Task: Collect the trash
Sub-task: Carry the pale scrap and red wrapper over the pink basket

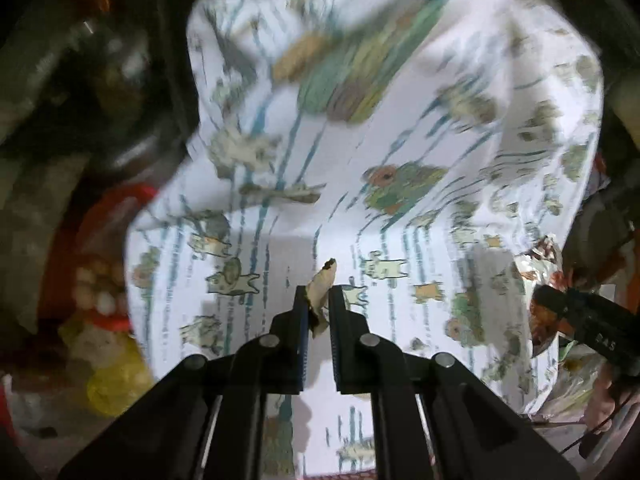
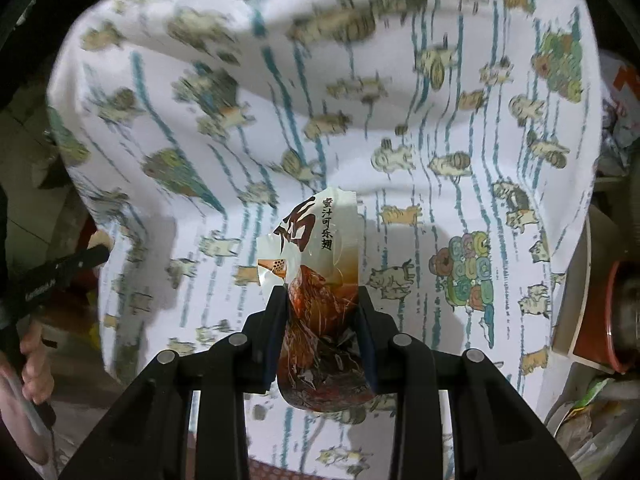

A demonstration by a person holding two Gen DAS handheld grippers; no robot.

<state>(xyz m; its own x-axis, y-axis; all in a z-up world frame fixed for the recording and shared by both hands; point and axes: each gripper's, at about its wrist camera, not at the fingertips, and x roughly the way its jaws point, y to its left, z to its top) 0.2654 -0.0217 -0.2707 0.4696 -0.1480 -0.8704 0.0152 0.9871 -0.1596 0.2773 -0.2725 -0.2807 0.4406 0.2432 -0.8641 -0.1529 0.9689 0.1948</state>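
Left wrist view, hold: a small pale scrap [image 1: 322, 284] with a dark tip is pinched between the nearly closed fingers of the left hand-held gripper [image 1: 319, 300].
Left wrist view, scrap axis: the scrap's long axis runs forward along the fingers, and its tip stands just past them.
Left wrist view, ground: a white cloth [image 1: 400, 160] printed with animals and blue stripes is seen ahead of and beneath the left hand-held gripper; it is blurred, so whether a bench lies under it cannot be told.
Left wrist view, surroundings: red and yellow clutter [image 1: 108, 320] is seen in shadow to the left, too dim to be named.
Left wrist view, other arm: the right hand-held gripper [image 1: 576, 312] is seen low to the right, with a foil wrapper [image 1: 540, 264] at its tip.

Right wrist view, hold: the foil wrapper [image 2: 320, 280], printed with dark characters and a red-brown food picture, is clamped between the fingers of the right hand-held gripper [image 2: 322, 300].
Right wrist view, wrapper axis: its long axis lies along the fingers; its pale top reaches ahead of them and its lower end hangs back between them.
Right wrist view, other arm: the left hand-held gripper [image 2: 60, 268] is seen to the left, held by a hand [image 2: 36, 364].

Coming move: no bin is seen in either view, so the direction of a drop cannot be judged. Both pieces are already gripped, and neither arm is nearer to any loose trash.
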